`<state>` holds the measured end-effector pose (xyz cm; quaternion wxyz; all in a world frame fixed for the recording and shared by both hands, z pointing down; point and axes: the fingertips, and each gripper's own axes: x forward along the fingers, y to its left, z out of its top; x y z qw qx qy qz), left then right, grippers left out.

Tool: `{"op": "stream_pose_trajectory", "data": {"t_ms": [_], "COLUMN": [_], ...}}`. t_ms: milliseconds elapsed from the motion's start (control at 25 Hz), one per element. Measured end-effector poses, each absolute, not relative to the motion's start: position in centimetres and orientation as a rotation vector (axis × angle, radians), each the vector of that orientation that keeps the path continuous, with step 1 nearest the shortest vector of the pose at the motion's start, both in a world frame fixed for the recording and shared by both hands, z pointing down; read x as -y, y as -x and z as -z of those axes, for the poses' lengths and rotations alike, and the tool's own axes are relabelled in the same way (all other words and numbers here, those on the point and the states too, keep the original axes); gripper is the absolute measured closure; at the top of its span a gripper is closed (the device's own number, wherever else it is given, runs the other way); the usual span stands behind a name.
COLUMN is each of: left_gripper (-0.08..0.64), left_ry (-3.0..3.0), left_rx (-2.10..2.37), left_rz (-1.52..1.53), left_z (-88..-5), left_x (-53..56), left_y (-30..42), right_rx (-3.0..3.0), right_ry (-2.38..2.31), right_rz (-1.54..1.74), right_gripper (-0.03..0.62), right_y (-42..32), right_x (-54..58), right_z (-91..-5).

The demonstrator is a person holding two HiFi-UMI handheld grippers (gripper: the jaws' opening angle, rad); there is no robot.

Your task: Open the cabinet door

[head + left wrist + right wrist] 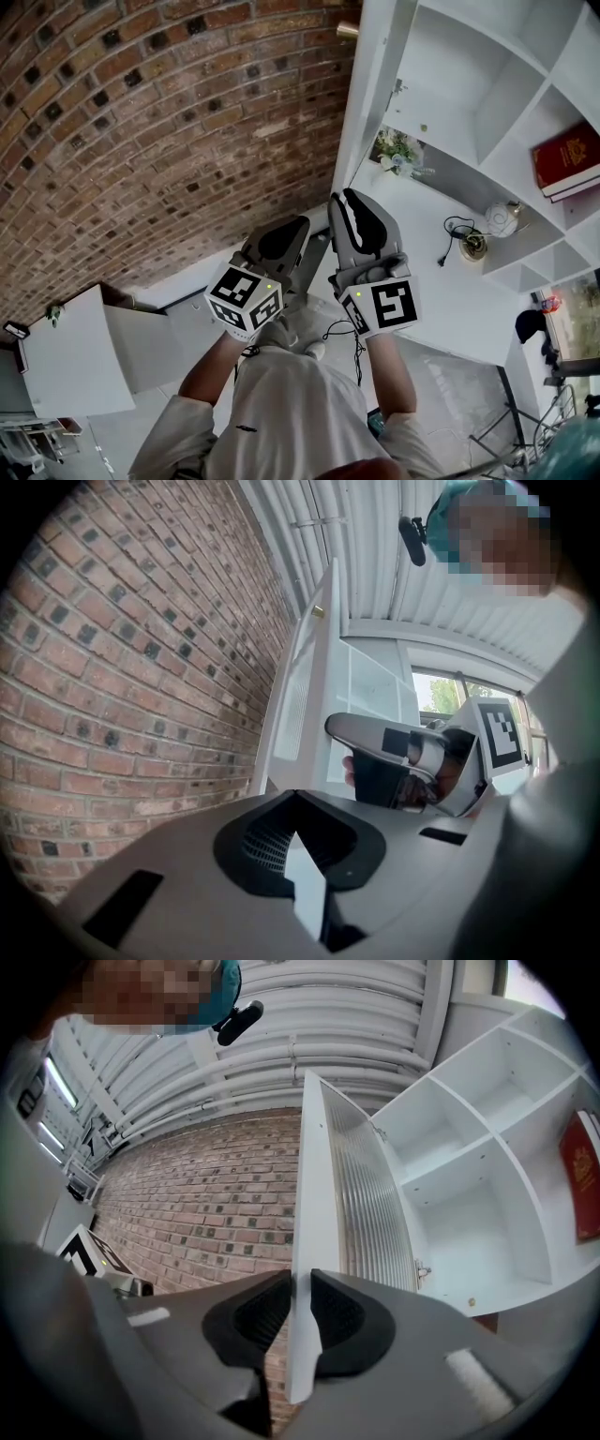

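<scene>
head view: cabinet door point(361, 103) edge runs 12-to-6, right tool point(339, 200) on its lower end, left tool point(302, 226) just beside at 8 o'clock; left gripper view: left tool point(295, 797) tips together, looks empty, cabinet door point(300, 686) at 12; right gripper view: right tool point(298, 1288) narrow, clamped on the cabinet door point(314, 1194) edge, so I'd judge the right hand does the swing.

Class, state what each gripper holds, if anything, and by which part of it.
The right gripper clamps the open cabinet door by its thin free edge; the left gripper, jaws together, holds nothing.
</scene>
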<state>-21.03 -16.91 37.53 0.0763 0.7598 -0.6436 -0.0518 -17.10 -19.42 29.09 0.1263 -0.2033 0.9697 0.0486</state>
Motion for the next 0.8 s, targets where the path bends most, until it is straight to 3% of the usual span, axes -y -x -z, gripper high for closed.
{"op": "stream_pose_trajectory", "data": {"t_ms": [800], "left_gripper": [0.551], "left_ry": [-2.364], "left_rx": [1.882], "left_rz": [0.202], "left_z": [-35.6], "left_x": [16.0], "left_y": [17.1], "right_rx": [-2.788], "right_ry": [0.788], "right_rz": [-0.086], "right_gripper": [0.538], "right_y": [10.7], "right_x": [20.4], "right_z": [-29.9]}}
